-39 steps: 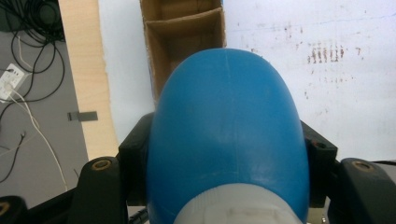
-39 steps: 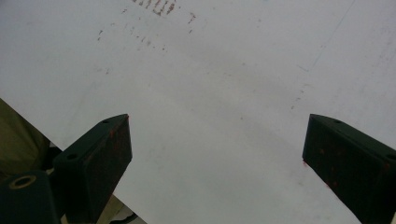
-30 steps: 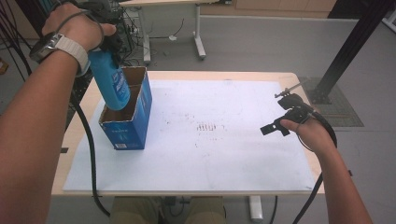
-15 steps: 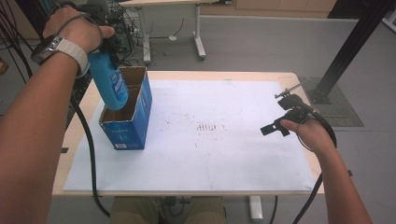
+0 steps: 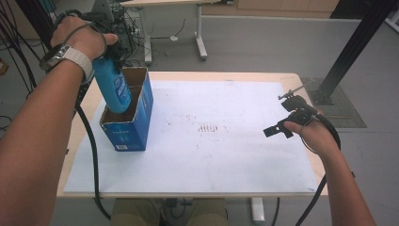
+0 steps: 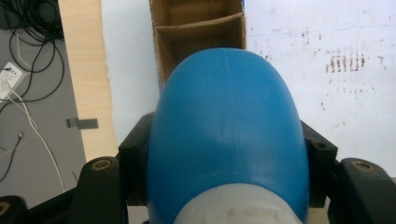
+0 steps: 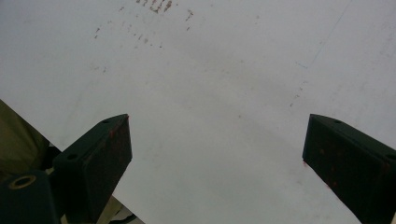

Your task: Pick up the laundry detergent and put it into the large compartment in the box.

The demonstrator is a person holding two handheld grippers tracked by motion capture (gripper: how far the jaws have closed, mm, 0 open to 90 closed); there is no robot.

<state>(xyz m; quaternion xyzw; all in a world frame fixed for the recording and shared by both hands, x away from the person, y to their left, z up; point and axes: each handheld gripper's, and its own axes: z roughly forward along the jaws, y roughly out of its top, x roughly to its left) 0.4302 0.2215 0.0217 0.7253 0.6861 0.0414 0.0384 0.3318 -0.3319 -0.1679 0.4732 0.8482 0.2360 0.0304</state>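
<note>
High view first: the left gripper point(image 5: 106, 49), black and held in a hand with a pale-strapped wristwatch, is clamped on a smooth blue plastic bottle point(image 5: 112, 84) with a rounded body. The bottle hangs tilted, with its lower end dipping into the near compartment of an open-topped blue cardboard box point(image 5: 134, 127). The box's outside is glossy blue print with small white lettering on the near face, too small to read; its inside is raw brown card, and a card divider splits it into two compartments. The box stands at the left end of a white sheet point(image 5: 211, 155) that covers the pale wooden table point(image 5: 263, 76). The sheet is matte and scuffed, with a small cluster of short reddish-brown marks near its middle.

Left gripper view looks along the bottle point(image 6: 226, 135): its glossy blue shoulder swells between the two black jaws, which press on either side of it, and a paler grey-white band shows at the bottom edge. Beyond it lie the brown compartments of the box point(image 6: 198, 32).

Over the sheet's right edge, the right gripper point(image 5: 287, 117) rests in the other hand, well apart from the box. In the right gripper view its matte black jaws stand wide apart with nothing between them, above the stained white sheet point(image 7: 210, 93).
</note>
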